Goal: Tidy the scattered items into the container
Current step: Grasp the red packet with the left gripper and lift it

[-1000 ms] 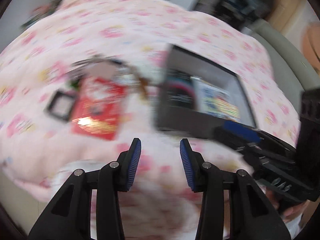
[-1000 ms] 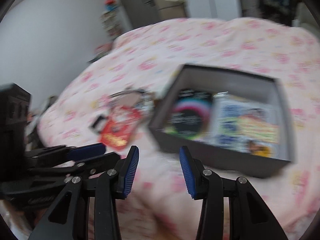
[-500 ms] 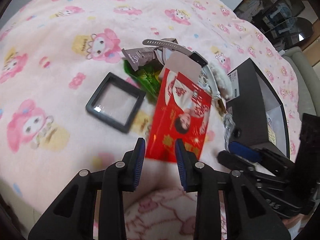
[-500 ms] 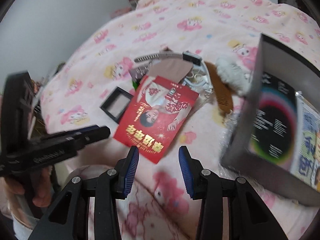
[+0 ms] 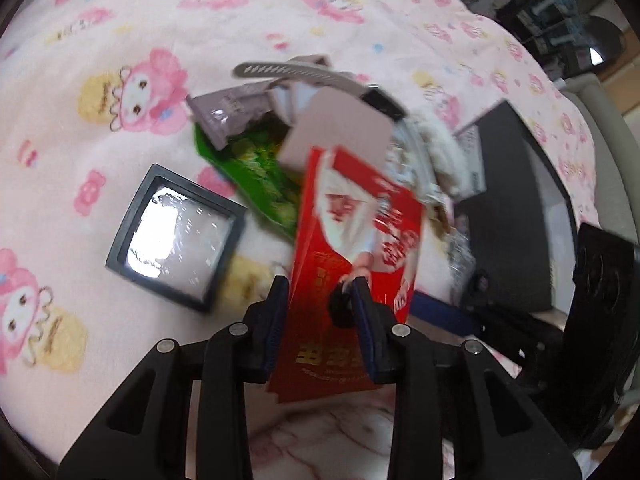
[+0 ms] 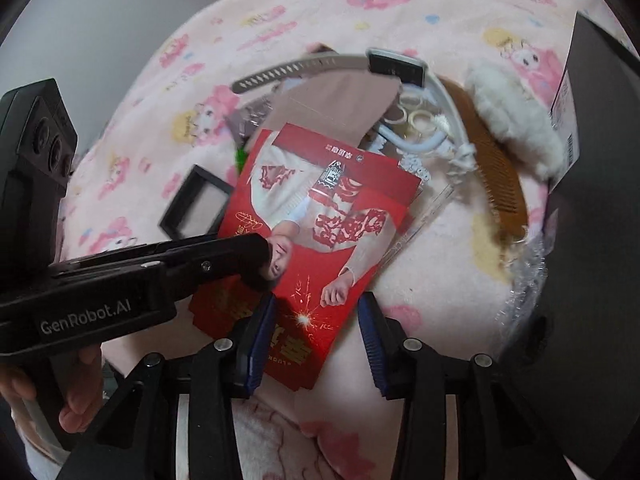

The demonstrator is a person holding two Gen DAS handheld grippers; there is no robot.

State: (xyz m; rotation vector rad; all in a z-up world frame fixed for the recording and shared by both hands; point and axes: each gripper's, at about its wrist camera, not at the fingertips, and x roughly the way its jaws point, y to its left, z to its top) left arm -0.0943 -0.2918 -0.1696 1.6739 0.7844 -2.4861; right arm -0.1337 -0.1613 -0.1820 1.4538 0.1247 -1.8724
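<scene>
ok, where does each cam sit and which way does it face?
Left wrist: on the left gripper, looking along its fingers down at the bedspread; its jaws are clamped on the red packet; the right gripper shows at right.
Right wrist: on the right gripper, open, facing down at the same pile; the left gripper and the person's hand enter from the left.
Shared: red packet, black frame, watch, dark box.

The envelope (image 6: 320,216) lies between the frame (image 6: 196,208) on its left and the box (image 6: 592,200) on its right.
</scene>
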